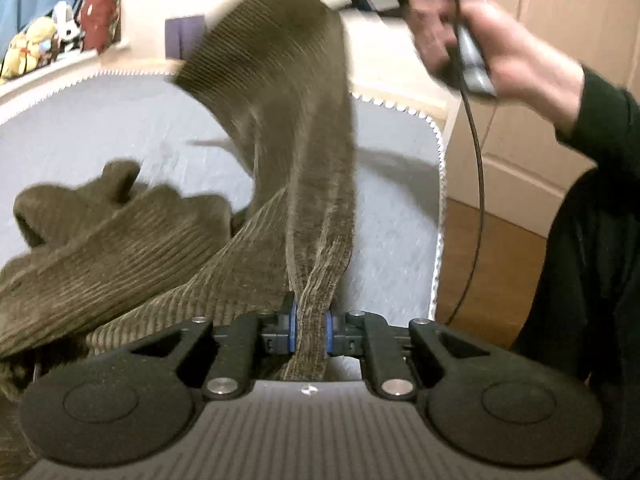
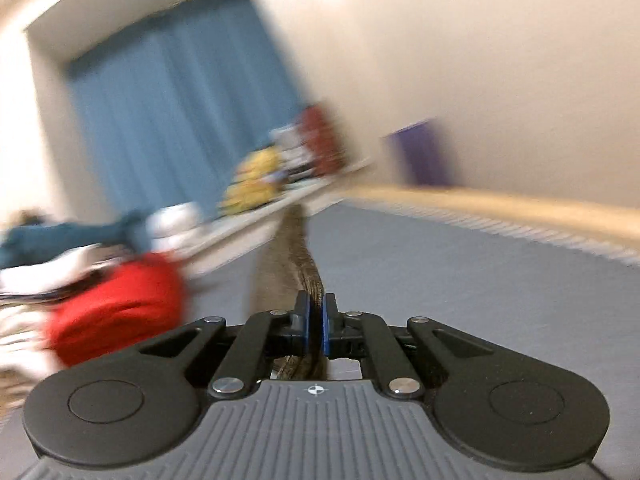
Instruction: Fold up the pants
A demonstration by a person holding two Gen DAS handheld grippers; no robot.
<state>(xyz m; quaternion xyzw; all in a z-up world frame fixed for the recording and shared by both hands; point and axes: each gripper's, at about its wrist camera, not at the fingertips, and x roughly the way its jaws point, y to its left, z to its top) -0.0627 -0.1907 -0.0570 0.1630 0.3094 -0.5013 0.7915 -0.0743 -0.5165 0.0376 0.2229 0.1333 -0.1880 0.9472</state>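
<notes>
A taut span of brown corduroy pants [image 1: 316, 184] cuts across the middle of the grey mattress [image 1: 96, 136], with bare sheet open to either side of it. A bunched heap of the same cloth blocks the near left. On the mattress's far left, a pile of clothes [image 2: 116, 300] crowds the edge; beyond it, stuffed toys [image 1: 36, 48] fill the ledge.
</notes>
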